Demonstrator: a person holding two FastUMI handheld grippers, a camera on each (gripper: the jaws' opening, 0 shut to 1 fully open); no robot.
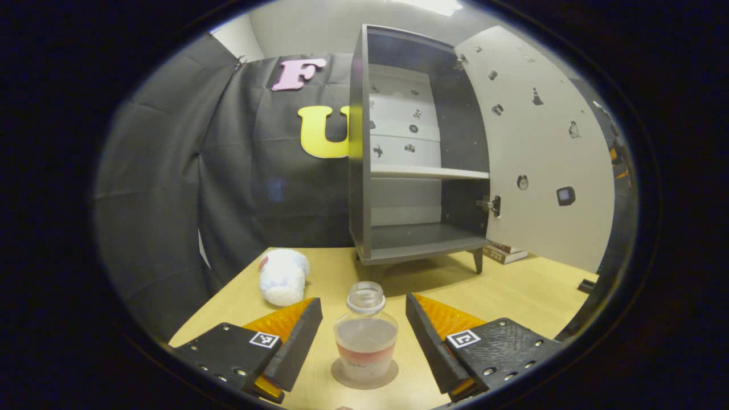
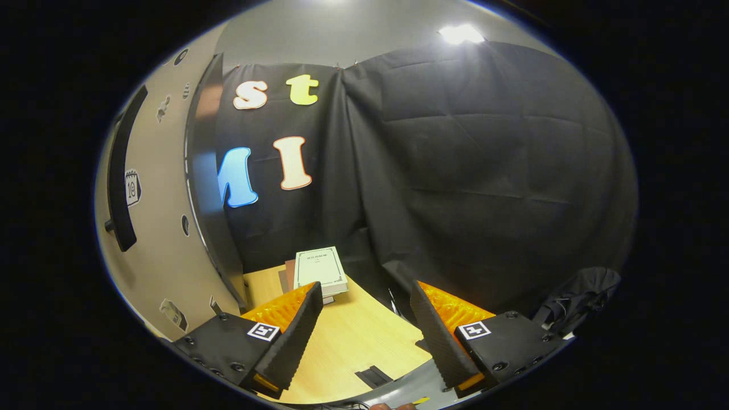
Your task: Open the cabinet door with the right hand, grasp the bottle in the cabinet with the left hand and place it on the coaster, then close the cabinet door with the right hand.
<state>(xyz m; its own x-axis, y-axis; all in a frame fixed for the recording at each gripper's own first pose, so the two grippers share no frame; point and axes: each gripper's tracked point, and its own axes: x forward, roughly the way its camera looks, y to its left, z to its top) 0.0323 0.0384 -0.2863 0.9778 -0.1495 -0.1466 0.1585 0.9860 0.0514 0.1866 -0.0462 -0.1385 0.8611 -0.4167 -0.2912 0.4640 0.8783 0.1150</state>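
The bottle stands on its coaster between the left gripper's wide jaws; withdrawing crookedly could topple it; the right gripper, gaping and empty, could miss the cabinet door.

We see a light wooden desk carrying a grey cabinet on short legs at its far side. In front of the cabinet a round coaster lies on the desk with the bottle standing on it. Left of the cabinet's front lies a white plush toy. Right of the cabinet lies a stack of books.
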